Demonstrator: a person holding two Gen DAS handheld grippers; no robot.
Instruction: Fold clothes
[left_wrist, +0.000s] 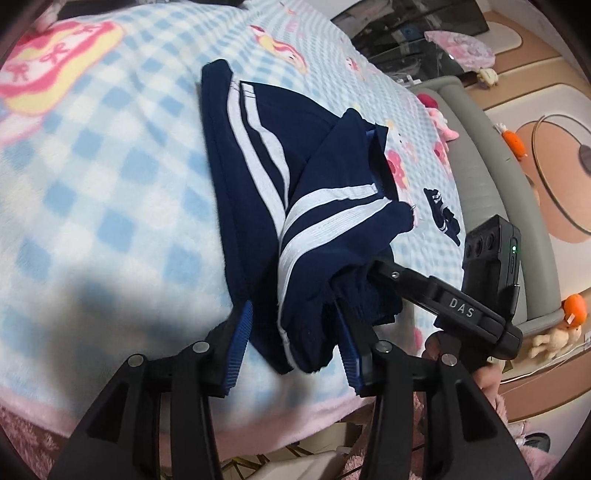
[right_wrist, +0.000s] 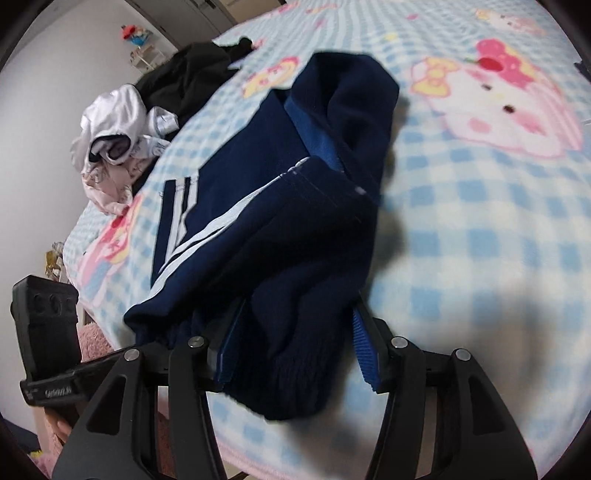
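Navy track pants (left_wrist: 258, 192) w/ white stripes, soft & floppy, lie half-folded on checked blanket (left_wrist: 110, 184); left gripper (left_wrist: 291, 343) & right gripper (right_wrist: 295, 347) both gape around near edge, gripping nothing—best pinch ribbed cuff.

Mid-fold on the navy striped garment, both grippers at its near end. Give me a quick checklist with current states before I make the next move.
1. Left gripper has cloth between its fingers: ok, the navy garment hangs between them; whether it is clamped, cannot tell.
2. Right gripper has cloth between its fingers: ok, a bunched part sits there; clamped or not, cannot tell.
3. Garment lies flat: not ok, the near end is bunched and the far part is folded over unevenly.
4. White stripes line up: not ok, they bend at an angle.
5. Blanket bare beside the garment: ok.
6. Clothes pile apart from the garment: ok.
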